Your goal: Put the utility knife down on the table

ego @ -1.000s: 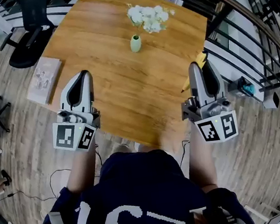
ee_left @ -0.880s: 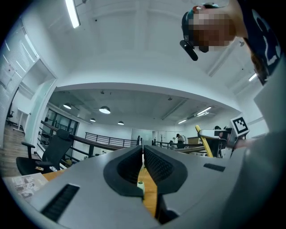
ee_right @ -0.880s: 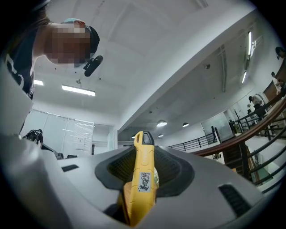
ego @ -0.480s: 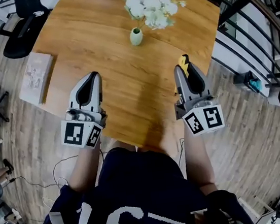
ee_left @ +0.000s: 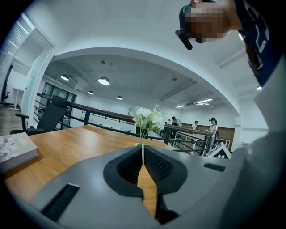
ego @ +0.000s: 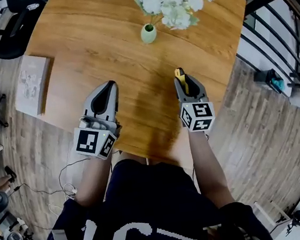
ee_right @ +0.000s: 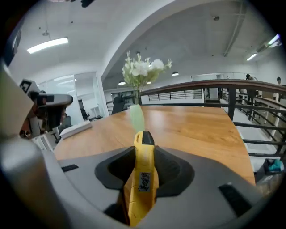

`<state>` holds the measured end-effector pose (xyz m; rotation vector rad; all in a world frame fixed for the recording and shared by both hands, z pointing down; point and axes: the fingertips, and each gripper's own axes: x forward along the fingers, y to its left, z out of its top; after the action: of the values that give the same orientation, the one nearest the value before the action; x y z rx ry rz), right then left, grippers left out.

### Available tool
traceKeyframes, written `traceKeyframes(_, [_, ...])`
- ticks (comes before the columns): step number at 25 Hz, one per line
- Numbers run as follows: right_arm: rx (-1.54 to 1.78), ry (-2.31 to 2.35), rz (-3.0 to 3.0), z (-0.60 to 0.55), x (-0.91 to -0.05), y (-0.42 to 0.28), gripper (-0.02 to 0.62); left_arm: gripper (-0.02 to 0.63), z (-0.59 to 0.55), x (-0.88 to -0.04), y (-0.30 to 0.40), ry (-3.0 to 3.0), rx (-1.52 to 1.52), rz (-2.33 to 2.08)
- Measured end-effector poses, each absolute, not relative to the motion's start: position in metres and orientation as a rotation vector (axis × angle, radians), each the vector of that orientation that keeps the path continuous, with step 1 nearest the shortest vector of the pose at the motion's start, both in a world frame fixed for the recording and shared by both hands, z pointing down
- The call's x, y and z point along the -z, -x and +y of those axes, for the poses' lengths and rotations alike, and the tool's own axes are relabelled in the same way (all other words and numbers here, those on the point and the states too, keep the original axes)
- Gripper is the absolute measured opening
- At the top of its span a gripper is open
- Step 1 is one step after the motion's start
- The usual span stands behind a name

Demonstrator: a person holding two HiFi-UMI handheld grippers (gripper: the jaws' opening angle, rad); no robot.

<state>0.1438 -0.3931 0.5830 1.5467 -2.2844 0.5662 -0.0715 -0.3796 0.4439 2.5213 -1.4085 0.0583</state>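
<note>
Nearest the person, the right grey two-jaw gripper (ego: 184, 81) is clamped on the yellow plastic utility knife with a black tip (ego: 181, 75). In the right gripper view the knife (ee_right: 142, 172) stands on edge between the jaws, its black-capped end pointing away over the wood. To its left, the left grey two-jaw gripper (ego: 109, 86) has its jaws pressed together at the tips with nothing between them, level with the right one above the near part of the round-cornered wooden table (ego: 95, 36).

The task appears to be at the carrying stage, with the knife over the near right of the table but not yet laid on it. No view shows whether it touches the wood. The next move likely calls for lowering the right gripper until the knife rests on the wood, then parting the jaws without flicking it.

At the left edge lies a pale flat book (ego: 31, 85). Farther off, at the table's far right, a small pale-green ceramic vase (ego: 148, 33) holds a bunch of white flowers (ego: 173, 1) that leans right.
</note>
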Motion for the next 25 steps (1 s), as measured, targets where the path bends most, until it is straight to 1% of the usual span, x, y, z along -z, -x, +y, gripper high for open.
traceKeyframes(7, [-0.576, -1.525, -2.074, -0.384, -0.639, -0.144, 0.143, 0.023, -0.381, -0.457, 0.075, -2.511, -0.119, -1.371])
traceKeyframes(12, [-0.531, -1.566, -2.038, -0.386, -0.63, -0.151, 0.144, 0.023, -0.389, -0.452, 0.081, -2.521, -0.107, -1.38])
traceKeyframes(14, [-0.513, -1.611, -2.074, -0.389, -0.611, -0.155, 0.143, 0.023, -0.392, -0.444, 0.084, -2.531, -0.093, -1.39])
traceKeyframes(15, [-0.496, -1.647, -2.102, -0.391, -0.596, -0.159, 0.114, 0.023, -0.395, -0.439, 0.085, -2.539, -0.083, -1.395])
traceKeyframes(16, [-0.47, -1.69, -2.133, -0.393, -0.578, -0.163, 0.071, 0.023, -0.397, -0.434, 0.086, -2.549, -0.072, -1.399])
traceKeyframes(18, [-0.402, -1.779, -2.19, -0.397, -0.538, -0.171, 0.043, 0.023, -0.401, -0.42, 0.087, -2.571, -0.048, -1.408])
traceKeyframes(25, [-0.19, -2.017, -2.371, -0.384, -0.392, -0.191, 0.029, 0.023, -0.402, -0.369, 0.079, -2.653, 0.011, -1.43])
